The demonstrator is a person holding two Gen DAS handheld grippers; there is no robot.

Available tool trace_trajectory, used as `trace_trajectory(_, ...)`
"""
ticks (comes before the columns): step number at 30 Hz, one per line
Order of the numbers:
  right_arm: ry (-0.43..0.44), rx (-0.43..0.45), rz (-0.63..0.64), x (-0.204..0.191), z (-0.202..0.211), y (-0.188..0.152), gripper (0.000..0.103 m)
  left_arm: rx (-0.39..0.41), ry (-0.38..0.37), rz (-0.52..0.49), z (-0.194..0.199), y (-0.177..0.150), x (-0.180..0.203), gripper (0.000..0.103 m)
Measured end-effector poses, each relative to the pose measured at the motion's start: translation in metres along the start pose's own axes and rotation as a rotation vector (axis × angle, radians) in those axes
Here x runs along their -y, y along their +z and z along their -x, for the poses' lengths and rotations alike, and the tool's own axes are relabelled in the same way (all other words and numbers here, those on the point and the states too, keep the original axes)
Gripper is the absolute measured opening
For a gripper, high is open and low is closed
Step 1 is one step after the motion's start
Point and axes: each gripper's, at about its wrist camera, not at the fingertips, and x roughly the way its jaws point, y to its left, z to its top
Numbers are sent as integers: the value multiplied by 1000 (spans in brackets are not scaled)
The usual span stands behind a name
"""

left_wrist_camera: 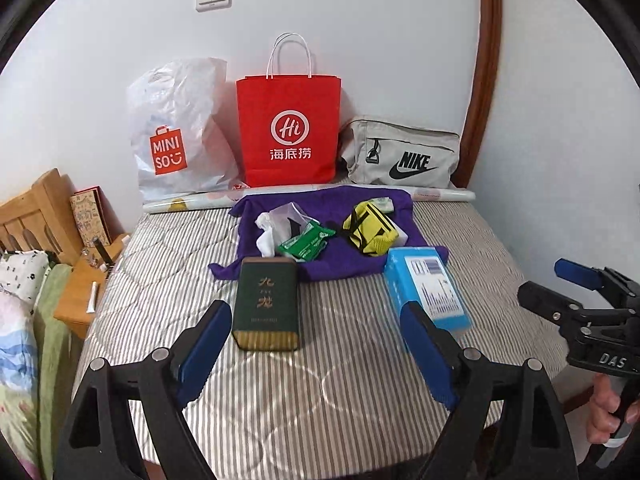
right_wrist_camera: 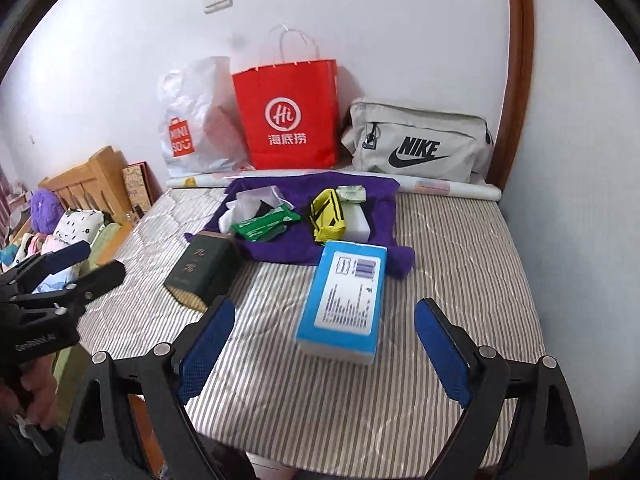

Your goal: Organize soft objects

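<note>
A purple cloth (left_wrist_camera: 336, 236) is spread near the far edge of a striped mattress (left_wrist_camera: 320, 380). On the cloth a yellow pouch with black straps (left_wrist_camera: 370, 230) is set, and to its left a green packet (left_wrist_camera: 306, 240) is laid beside crumpled white plastic wrapping (left_wrist_camera: 276, 224). A small pale packet (right_wrist_camera: 351, 193) is seen just behind the pouch, and a white block (right_wrist_camera: 358, 222) rests against its right side.

On the mattress just in front of the cloth, a dark green box with gold lettering (left_wrist_camera: 267, 304) is placed on the left and a blue box with a white label (left_wrist_camera: 428, 292) on the right, its far end overlapping the cloth.

Against the wall behind, a white Miniso plastic bag (left_wrist_camera: 176, 132), a red paper bag (left_wrist_camera: 288, 128) and a grey Nike bag (left_wrist_camera: 404, 156) are lined up, with a patterned paper roll (left_wrist_camera: 440, 195) lying in front of them.

The left claw (left_wrist_camera: 316, 352) is held wide open and empty above the mattress, in line with the green box. The right claw (right_wrist_camera: 326, 354) is likewise spread wide, with nothing gripped, the blue box being seen just beyond its fingers.
</note>
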Motion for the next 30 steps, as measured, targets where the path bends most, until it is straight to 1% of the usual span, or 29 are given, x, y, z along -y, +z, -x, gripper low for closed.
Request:
trace_trajectory(3, 1, 3, 8, -5, 10, -14, 93, 22, 26, 9, 13, -10, 1, 85)
trace_trajectory(8, 7, -3, 2, -6, 19, -30, 93, 22, 11, 50, 25, -26, -2, 86)
trace_trajectory(11, 7, -1, -14, -4, 23, -37, 93, 18, 16, 52, 29, -32, 0, 86)
trace_trajectory(17, -2, 10, -22, -1, 30, -43, 93, 23, 16, 31, 34, -38, 8, 86)
trace_trajectory(30, -2, 11, -17, -1, 33, -48, 93, 15, 14, 43, 33, -42, 8, 86)
